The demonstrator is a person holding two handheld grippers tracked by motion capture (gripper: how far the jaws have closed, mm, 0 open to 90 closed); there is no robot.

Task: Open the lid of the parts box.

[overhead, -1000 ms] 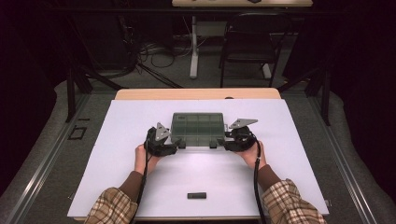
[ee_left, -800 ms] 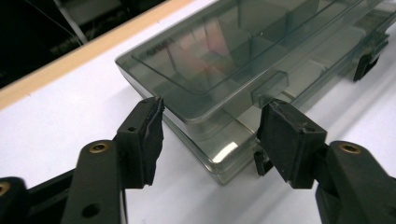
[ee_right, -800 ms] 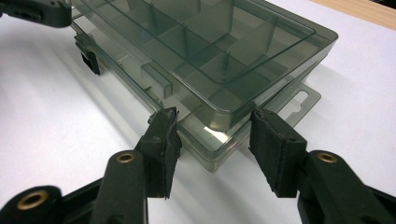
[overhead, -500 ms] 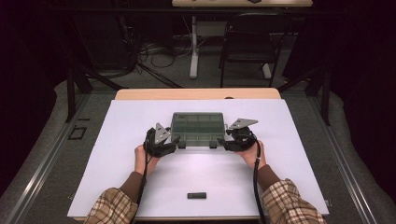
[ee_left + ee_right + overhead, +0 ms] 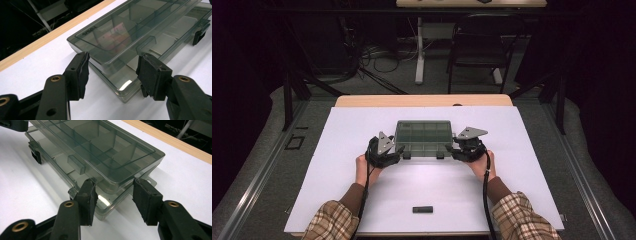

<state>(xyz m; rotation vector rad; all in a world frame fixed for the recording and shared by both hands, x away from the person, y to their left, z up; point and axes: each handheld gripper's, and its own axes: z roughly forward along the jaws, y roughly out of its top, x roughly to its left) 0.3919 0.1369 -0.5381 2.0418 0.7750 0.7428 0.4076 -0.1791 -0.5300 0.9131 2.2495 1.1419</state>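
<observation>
Organizer box (image 5: 424,137) between 2 released hand-held grippers, left (image 5: 398,151) and right (image 5: 451,150), jaws straddling its corners.

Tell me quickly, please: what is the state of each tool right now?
Left tool: open, jaws on either side of a near corner of the clear box, not holding it.
Right tool: open, at the other near corner, holding nothing.

Bright table, dark surroundings, sharp focus

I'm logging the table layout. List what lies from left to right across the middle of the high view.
Left gripper → clear compartment box → right gripper, all on the white table cover.
</observation>
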